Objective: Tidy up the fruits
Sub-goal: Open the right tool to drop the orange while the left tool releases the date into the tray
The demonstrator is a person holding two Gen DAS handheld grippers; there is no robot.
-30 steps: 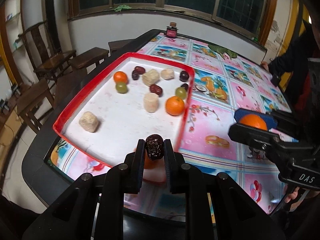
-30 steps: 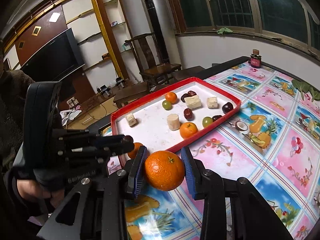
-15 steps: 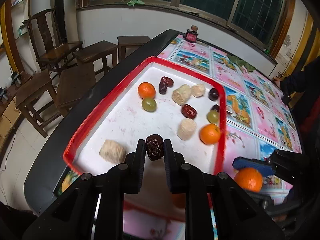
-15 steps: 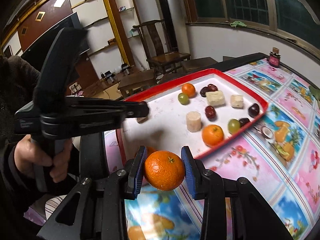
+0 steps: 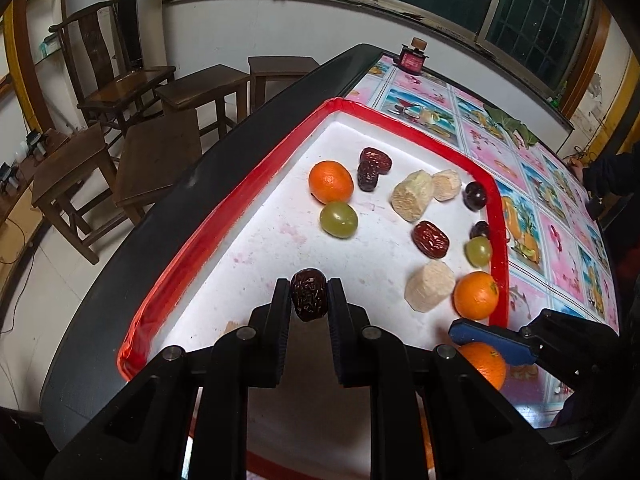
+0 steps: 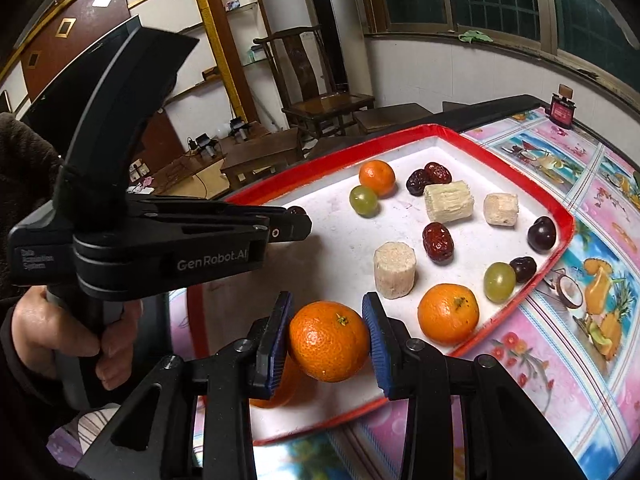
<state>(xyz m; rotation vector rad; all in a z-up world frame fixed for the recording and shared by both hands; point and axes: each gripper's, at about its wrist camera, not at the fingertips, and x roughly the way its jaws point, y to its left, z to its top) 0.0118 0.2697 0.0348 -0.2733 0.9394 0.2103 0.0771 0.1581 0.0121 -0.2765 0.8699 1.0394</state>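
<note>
My left gripper (image 5: 308,295) is shut on a dark red date (image 5: 308,294) and holds it over the near part of the red-rimmed white tray (image 5: 224,220). My right gripper (image 6: 329,342) is shut on an orange (image 6: 329,341) above the tray's near edge (image 6: 516,318). The left gripper also shows in the right wrist view (image 6: 296,220), and the right gripper's orange shows in the left wrist view (image 5: 484,362). On the tray lie two oranges (image 5: 331,181), green grapes (image 5: 338,219), dates (image 5: 430,239), dark grapes (image 5: 475,196) and pale cut chunks (image 5: 412,201).
The table has a black rim (image 5: 120,288) and a pink fruit-print cloth (image 6: 592,280). A small red jar (image 5: 412,58) stands at the far end. Wooden stools and a chair (image 5: 152,128) stand left of the table. Another orange (image 6: 276,392) lies under the right gripper.
Both grippers have moved forward over the tray with their fruit still held. The tray fruits now appear closer in both views.
</note>
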